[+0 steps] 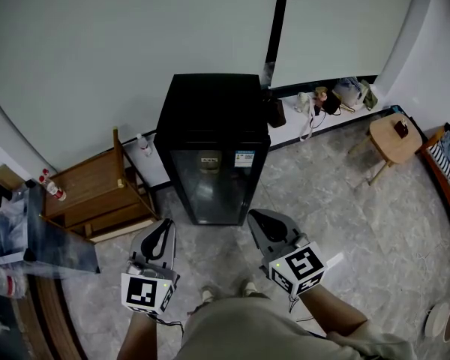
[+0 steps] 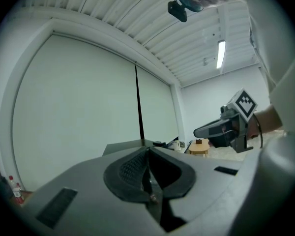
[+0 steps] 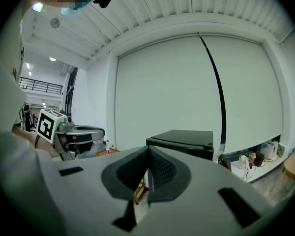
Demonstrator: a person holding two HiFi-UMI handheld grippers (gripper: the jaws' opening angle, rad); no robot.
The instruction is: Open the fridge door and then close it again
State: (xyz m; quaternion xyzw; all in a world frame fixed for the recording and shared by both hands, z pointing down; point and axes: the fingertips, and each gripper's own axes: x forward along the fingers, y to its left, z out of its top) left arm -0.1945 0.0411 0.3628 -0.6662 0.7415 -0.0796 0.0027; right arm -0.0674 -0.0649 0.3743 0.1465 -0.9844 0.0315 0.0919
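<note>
I see one fridge (image 1: 212, 103), its door (image 1: 214, 190) closed; my two tools, left tool (image 1: 167, 225) and right tool (image 1: 257, 218), are both pinched together, empty.

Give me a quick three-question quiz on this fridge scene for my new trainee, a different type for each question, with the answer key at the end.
1. True or false: the fridge has its door shut.
2. Multiple choice: in the head view, what stands just left of the fridge? A. a wooden rack; B. a metal bin; C. an office chair.
3. Short answer: how do the jaws of the left hand-held gripper and the right hand-held gripper stand, and what do they hold?

Key: 1. True. 2. A. 3. Both pairs are shut, and they hold nothing.
</note>
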